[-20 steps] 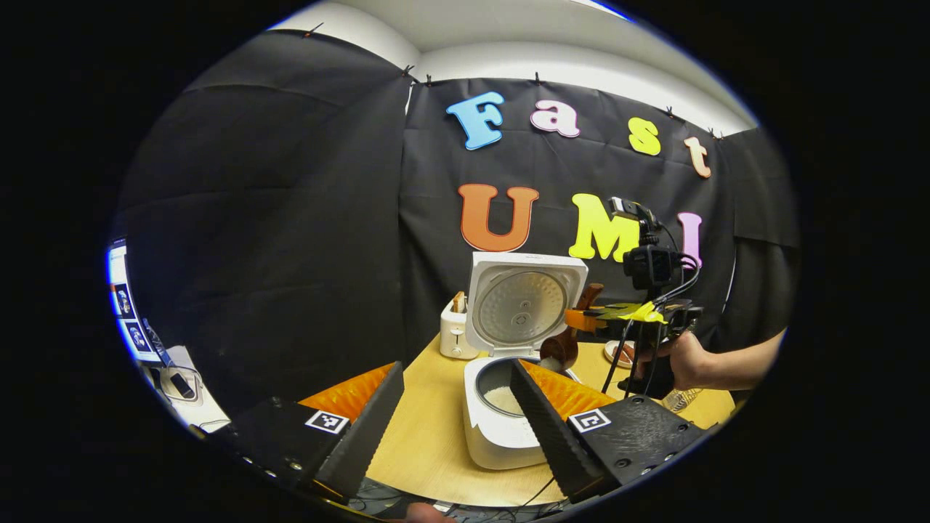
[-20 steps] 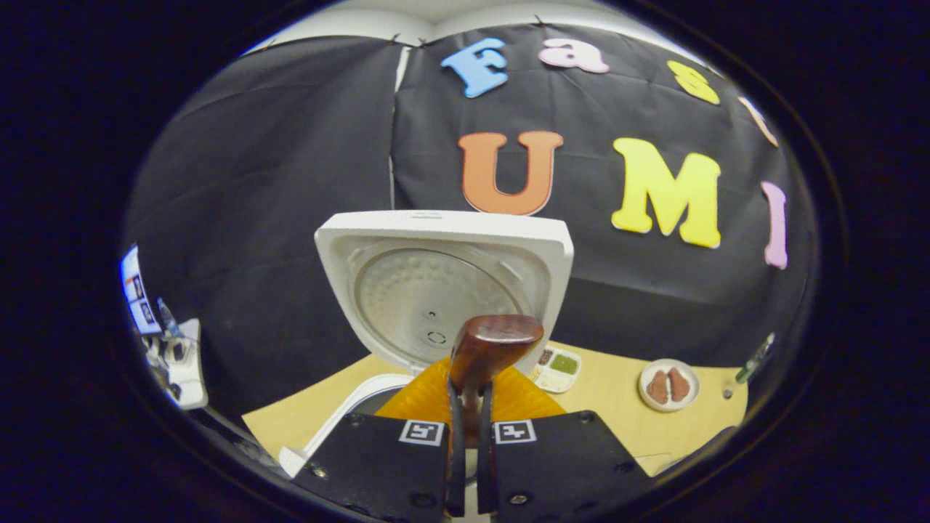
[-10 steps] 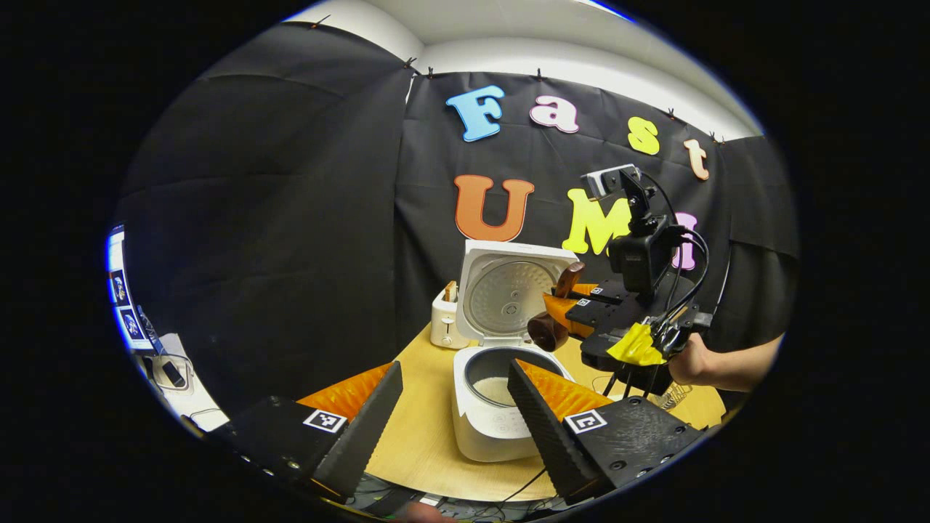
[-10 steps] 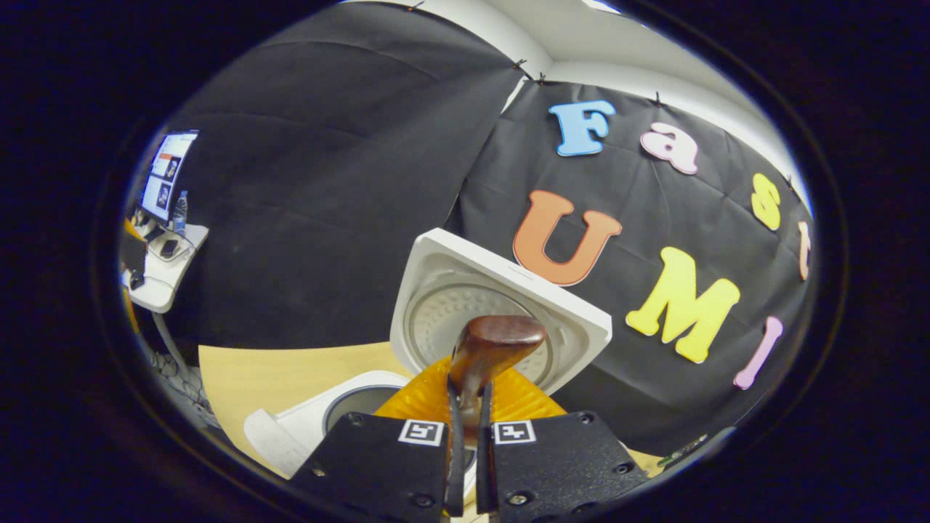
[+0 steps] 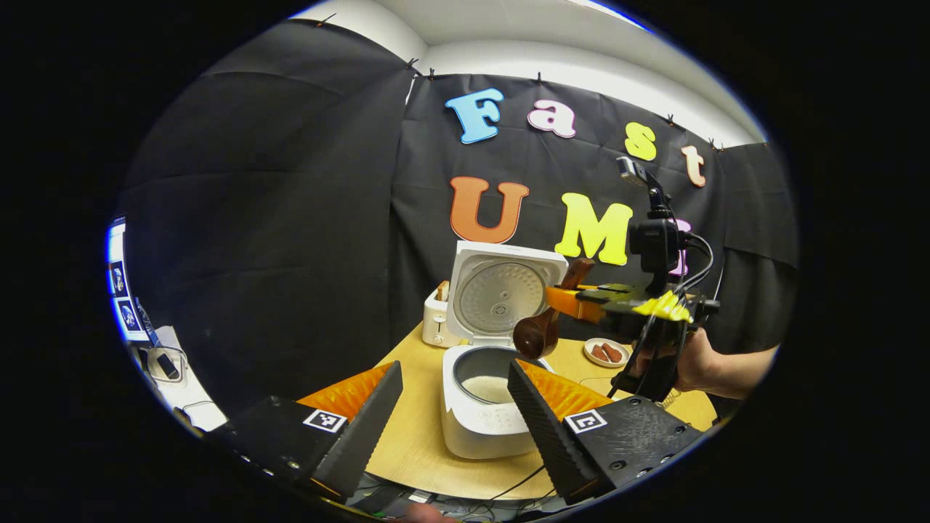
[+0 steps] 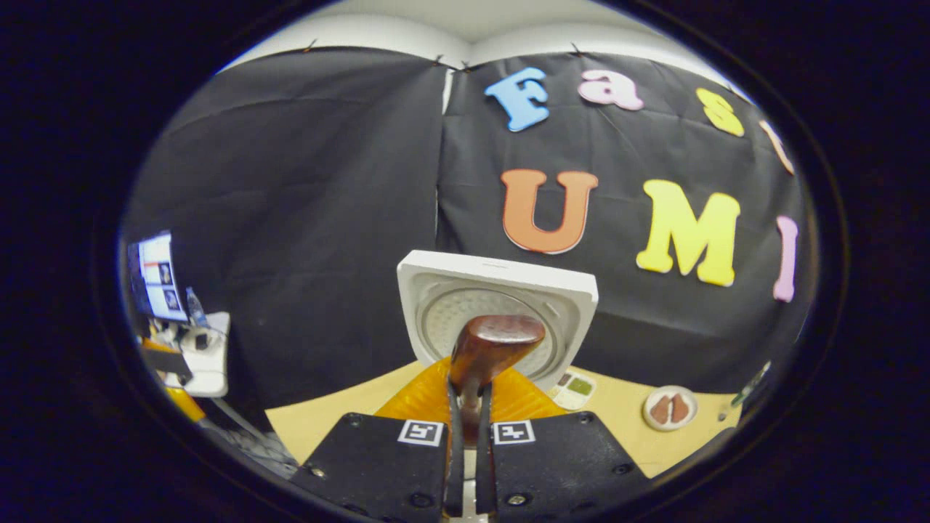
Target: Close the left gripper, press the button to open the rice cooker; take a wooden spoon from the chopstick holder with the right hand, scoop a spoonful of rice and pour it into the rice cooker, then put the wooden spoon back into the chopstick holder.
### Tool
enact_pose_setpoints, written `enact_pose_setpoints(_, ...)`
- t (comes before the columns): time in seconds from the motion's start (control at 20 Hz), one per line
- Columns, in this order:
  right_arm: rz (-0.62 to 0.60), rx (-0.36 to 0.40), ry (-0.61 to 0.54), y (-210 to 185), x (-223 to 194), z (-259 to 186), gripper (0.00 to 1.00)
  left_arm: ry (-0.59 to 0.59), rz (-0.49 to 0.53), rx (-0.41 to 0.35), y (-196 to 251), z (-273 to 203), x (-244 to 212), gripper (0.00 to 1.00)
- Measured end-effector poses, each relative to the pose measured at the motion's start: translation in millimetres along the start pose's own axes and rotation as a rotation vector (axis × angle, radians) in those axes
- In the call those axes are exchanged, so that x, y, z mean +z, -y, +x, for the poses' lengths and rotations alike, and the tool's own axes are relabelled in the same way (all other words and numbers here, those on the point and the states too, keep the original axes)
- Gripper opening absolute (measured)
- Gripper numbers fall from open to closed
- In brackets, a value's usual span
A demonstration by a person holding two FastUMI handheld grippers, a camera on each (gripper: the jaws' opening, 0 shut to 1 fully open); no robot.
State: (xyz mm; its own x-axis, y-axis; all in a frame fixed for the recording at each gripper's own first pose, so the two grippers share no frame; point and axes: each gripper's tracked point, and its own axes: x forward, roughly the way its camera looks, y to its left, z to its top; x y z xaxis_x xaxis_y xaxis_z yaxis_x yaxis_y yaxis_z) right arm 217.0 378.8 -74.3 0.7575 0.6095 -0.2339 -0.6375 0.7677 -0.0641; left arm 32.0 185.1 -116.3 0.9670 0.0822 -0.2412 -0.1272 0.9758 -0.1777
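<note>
Rice cooker point(image 5: 485, 378) sits toward the far middle of the desk point(image 5: 425, 436), its lid point(image 5: 503, 294) standing upright and open, with white rice lying in the inner pot point(image 5: 488, 369). So the button press is done, and the rice appears to have gone in, though whether all of it came from the spoon cannot be told. The step in hand looks like the end of the pour, turning toward the return.

In the left gripper view the right gripper point(image 5: 574, 301), held by a hand point(image 5: 694, 361), hangs above and just to the right of the pot, clamped on the handle of the wooden spoon point(image 5: 541, 327). The bowl of the spoon droops down over the pot's rim. In the right gripper view the jaws stand almost together around the spoon's handle point(image 6: 485, 352), with the lid behind it.

The left gripper point(image 5: 454, 414) stands with its jaws wide apart, holding nothing, near the front edge of the desk.

Next, I judge, the spoon must be carried away to the chopstick holder, lined up upright over its opening, lowered in, and only then released. The holder itself I cannot make out for certain.
</note>
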Motion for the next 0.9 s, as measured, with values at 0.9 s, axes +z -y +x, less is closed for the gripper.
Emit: enact_pose_setpoints(0.9, 0.466, -0.284, 0.082, 226, -2, -201, 0.11, 0.016, 0.063, -0.147, 90, 10, 4, 0.94)
